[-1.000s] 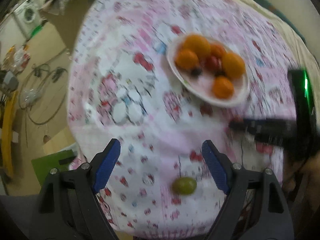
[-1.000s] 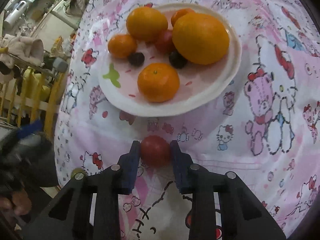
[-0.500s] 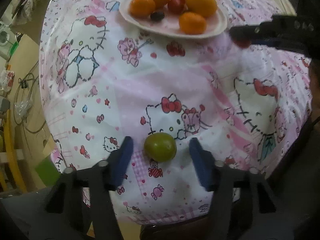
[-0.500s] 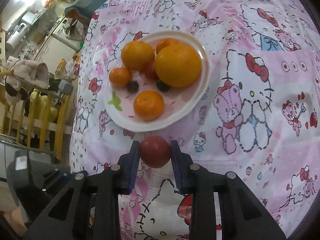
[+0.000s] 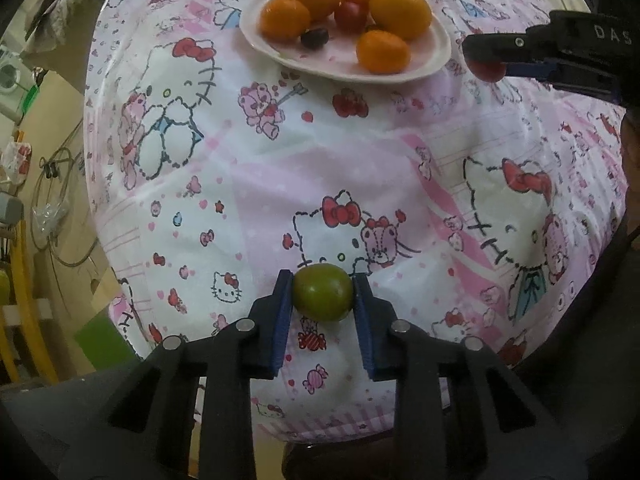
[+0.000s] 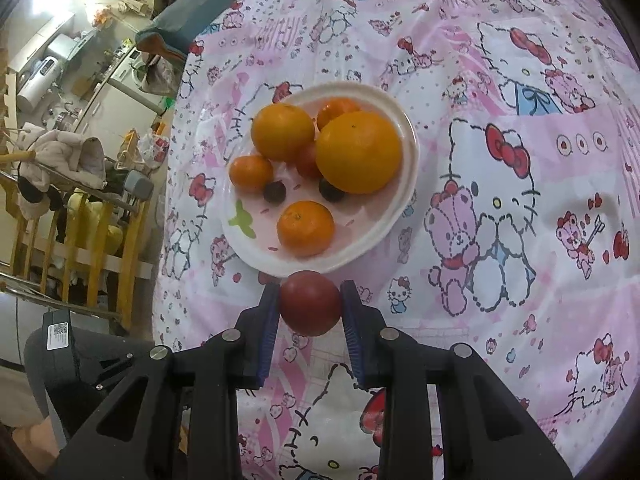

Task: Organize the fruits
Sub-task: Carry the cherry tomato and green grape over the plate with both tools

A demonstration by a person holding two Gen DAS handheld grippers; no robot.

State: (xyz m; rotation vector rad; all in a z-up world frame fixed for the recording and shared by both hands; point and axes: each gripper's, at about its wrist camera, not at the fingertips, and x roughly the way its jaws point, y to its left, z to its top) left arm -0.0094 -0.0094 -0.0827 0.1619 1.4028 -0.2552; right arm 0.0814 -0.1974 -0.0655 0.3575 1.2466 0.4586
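Observation:
A white plate [image 5: 434, 62] [image 6: 408, 148] on the pink cartoon tablecloth holds several oranges [image 5: 396, 12] [image 6: 358, 152], a red fruit and dark berries. My left gripper [image 5: 322, 292] is shut on a green fruit [image 5: 322, 292] near the table's front edge. My right gripper [image 6: 310, 304] is shut on a red fruit [image 6: 310, 304] and holds it above the cloth just short of the plate's near rim. The right gripper also shows in the left wrist view [image 5: 486, 62], right of the plate, with the red fruit [image 5: 486, 70] in it.
The round table's edge [image 5: 92, 184] drops off at the left to a floor with cables and yellow furniture. In the right wrist view a wooden rail with clothes [image 6: 60, 168] and kitchen clutter lie beyond the table's left edge.
My left gripper came down around the green fruit and closed on it. My right gripper pulled back and up from the plate, still holding the red fruit.

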